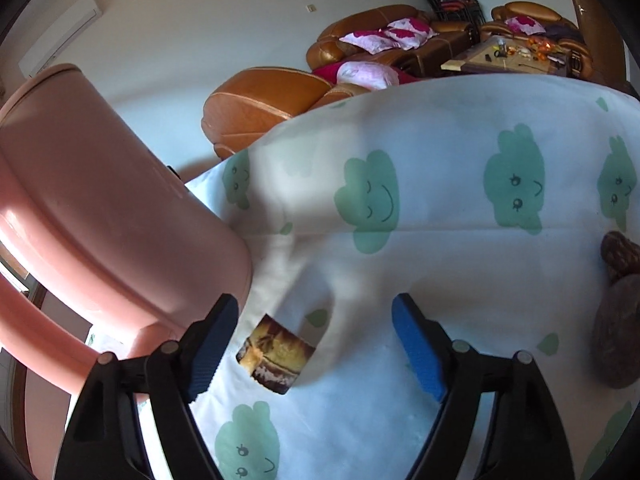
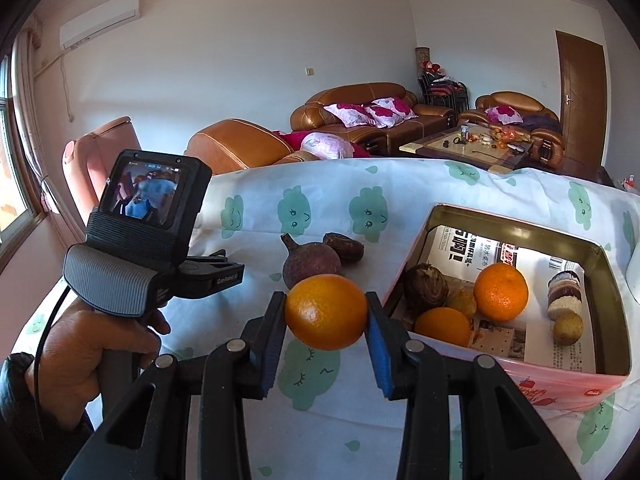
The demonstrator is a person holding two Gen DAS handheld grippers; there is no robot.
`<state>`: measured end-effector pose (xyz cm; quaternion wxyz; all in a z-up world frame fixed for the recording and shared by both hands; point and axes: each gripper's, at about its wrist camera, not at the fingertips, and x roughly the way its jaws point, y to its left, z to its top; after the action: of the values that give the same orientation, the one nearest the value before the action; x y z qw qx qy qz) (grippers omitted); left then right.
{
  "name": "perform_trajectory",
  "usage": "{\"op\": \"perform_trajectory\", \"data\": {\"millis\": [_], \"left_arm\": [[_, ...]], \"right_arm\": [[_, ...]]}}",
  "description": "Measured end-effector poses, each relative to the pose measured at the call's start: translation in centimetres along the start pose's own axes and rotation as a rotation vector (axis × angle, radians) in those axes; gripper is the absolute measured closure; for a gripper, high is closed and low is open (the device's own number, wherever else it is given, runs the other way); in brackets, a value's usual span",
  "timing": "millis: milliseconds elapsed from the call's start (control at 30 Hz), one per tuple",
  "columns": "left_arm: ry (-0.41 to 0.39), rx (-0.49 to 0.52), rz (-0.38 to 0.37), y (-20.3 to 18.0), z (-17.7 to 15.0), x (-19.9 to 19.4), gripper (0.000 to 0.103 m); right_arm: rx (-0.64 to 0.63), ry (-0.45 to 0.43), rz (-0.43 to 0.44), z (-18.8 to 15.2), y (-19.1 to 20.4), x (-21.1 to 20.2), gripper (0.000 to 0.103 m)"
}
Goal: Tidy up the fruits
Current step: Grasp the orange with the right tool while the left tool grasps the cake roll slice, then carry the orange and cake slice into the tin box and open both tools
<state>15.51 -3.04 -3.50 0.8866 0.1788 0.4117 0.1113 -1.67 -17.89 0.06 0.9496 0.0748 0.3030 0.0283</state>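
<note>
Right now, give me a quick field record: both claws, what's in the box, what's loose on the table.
right claw: shut on an orange, held above the tablecloth, left of the box
left claw: open, nothing gripped, a slice of cake on the cloth between its fingers
box: paper-lined; two oranges, a brown round fruit, a small yellowish fruit, a layered cake piece
loose on the tablecloth: dark purple fruit, brown fruit behind it
beside table: pink chair

Bare tablecloth (image 1: 440, 264) ahead of left gripper (image 1: 316, 350); pink chair (image 1: 100, 216) crowds its left. Tin box (image 2: 408, 280) wall just right of right gripper (image 2: 326, 330).
</note>
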Motion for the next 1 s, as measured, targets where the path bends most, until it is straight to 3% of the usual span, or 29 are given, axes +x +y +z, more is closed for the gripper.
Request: {"op": "perform_trajectory", "data": {"millis": [100,233,300,433,567,700,733,767,800,833,900,1000], "left_arm": [[0.038,-0.121,-0.038,1.1,-0.7,0.0,0.022],[0.082,-0.153,-0.130,1.0,-2.0,-1.5,0.027],[0.047,-0.107,-0.177,0.1,-2.1,-3.3,0.028],[-0.073,-0.076,-0.128,-0.1,-1.8,-5.6,0.028],[-0.034,-0.141,-0.114,0.7,-0.6,-2.9,0.024],[0.058,-0.187,-0.167,0.4,-0.2,0.8,0.025],[0.051,-0.209,-0.173,0.6,-0.1,0.9,0.025],[0.052,-0.220,-0.182,0.6,0.1,1.0,0.030],[0.049,-0.220,-0.193,0.6,0.3,1.1,0.043],[0.046,-0.218,-0.202,0.5,0.6,1.2,0.045],[0.045,-0.230,-0.246,0.7,0.7,1.4,0.060],[0.037,-0.233,-0.302,0.9,0.4,1.1,0.067]], "right_arm": [[0.006,-0.003,0.000,0.1,-0.2,-0.1,0.063],[0.016,-0.020,-0.002,0.4,-0.6,-0.5,0.063],[0.017,-0.030,-0.007,0.5,-0.7,-0.7,0.063],[0.030,-0.037,-0.005,0.5,-1.0,-0.8,0.063],[0.037,-0.054,-0.006,0.4,-1.0,-1.0,0.063],[0.033,-0.046,-0.002,0.4,-0.9,-0.9,0.063],[0.032,-0.042,-0.001,0.4,-0.9,-0.8,0.063],[0.030,-0.039,0.000,0.4,-0.9,-0.7,0.063],[0.029,-0.037,0.000,0.4,-0.9,-0.6,0.063],[0.030,-0.035,0.001,0.4,-0.9,-0.6,0.063],[0.029,-0.035,-0.002,0.4,-1.0,-0.6,0.063],[0.030,-0.038,-0.008,0.6,-1.0,-0.5,0.063]]}}
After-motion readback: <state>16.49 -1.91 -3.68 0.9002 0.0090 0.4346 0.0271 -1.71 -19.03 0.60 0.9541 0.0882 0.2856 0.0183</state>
